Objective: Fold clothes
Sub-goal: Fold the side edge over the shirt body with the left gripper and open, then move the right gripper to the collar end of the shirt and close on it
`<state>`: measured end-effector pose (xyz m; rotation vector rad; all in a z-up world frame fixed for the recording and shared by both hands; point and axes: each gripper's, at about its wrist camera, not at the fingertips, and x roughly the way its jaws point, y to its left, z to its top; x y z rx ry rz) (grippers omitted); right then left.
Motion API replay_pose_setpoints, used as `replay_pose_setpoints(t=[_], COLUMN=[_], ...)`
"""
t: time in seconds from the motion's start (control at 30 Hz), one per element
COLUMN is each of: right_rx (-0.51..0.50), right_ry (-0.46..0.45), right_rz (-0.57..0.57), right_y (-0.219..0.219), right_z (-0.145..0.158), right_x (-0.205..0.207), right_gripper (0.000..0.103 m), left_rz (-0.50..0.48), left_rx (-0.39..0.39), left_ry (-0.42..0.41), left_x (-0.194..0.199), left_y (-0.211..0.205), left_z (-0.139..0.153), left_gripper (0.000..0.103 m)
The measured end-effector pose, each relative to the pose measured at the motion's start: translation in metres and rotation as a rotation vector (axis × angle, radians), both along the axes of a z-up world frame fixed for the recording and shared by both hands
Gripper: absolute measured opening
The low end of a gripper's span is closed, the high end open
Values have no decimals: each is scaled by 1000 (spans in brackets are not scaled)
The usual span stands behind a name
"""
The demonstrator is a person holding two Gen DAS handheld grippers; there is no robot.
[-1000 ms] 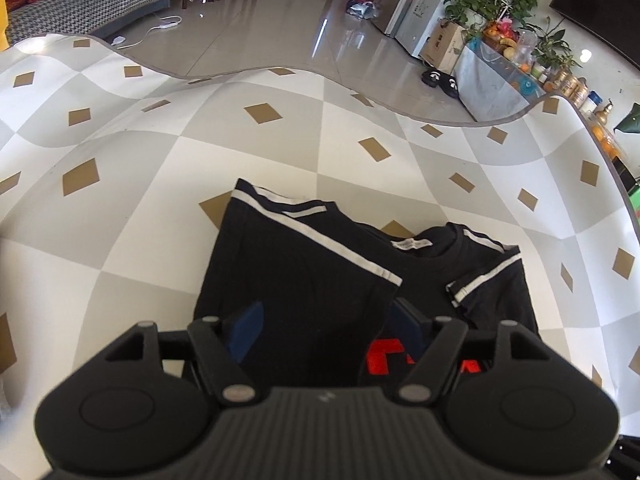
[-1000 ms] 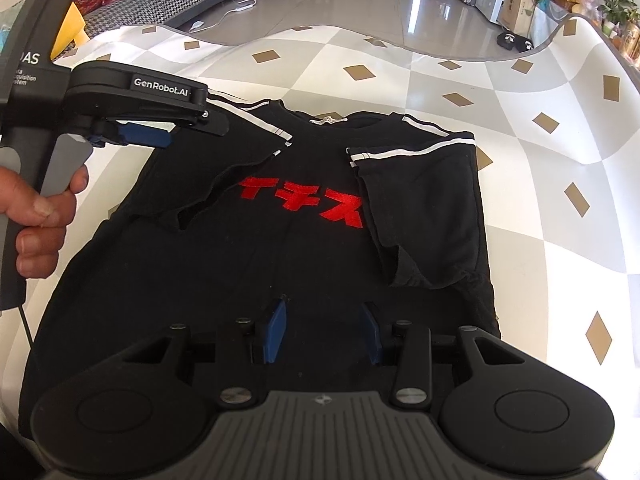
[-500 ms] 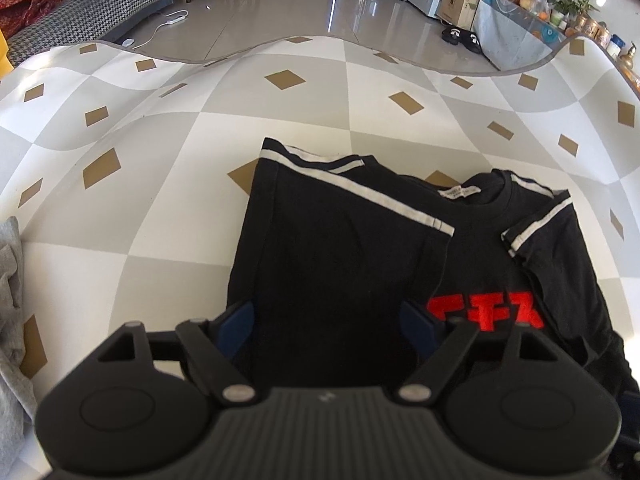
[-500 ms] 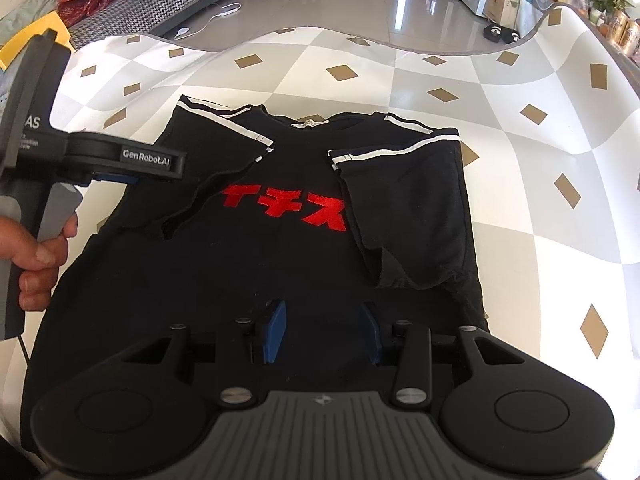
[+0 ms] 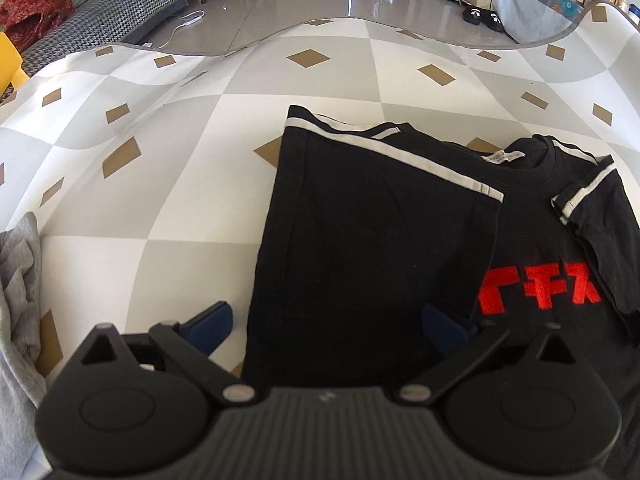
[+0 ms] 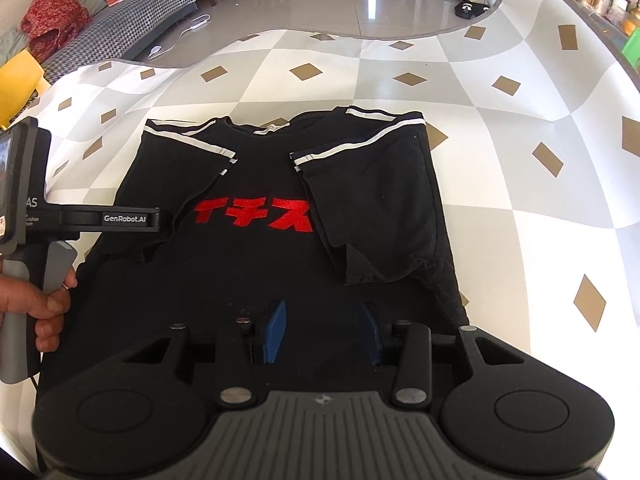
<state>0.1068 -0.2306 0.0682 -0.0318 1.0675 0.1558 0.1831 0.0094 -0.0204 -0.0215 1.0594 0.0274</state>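
A black cotton T-shirt [image 6: 280, 264] with white-striped sleeves and red block characters lies flat on the glossy checkered mat [image 5: 168, 184], both sleeves folded inward. The left gripper [image 5: 328, 326] has just been opening; its blue pads now stand wide, gripping nothing, over the shirt's edge. The right gripper [image 6: 322, 330] hovers half open, empty. A rumpled grey garment [image 5: 16, 300] has entered at left.

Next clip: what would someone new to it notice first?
A black T-shirt with red block characters on its chest lies flat on a grey-and-white checked mat with tan diamonds, both white-striped sleeves folded inward. The left gripper hangs wide open over the shirt's left side. A crumpled grey garment sits at the mat's left edge.
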Motion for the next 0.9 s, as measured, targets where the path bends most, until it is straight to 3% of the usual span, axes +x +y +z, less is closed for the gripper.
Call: replay_pose_setpoints(t=[0.57,0.73,0.9], right_rx=[48,73,142], right_ry=[-18,-30,-45], right_rz=[-158,-220,-270], right_y=[-57,-79,-97], right_z=[-4,-9,-14], right_x=[10,17,21], right_gripper=[40,40,40], left_rz=[-120,-125,-149], left_rx=[-27,-57,-34], left_ry=[17,54,77], left_x=[-60,-80,-92], left_y=[-26,-32,-43], left_z=[30,27,20], left_gripper=[99,100,100])
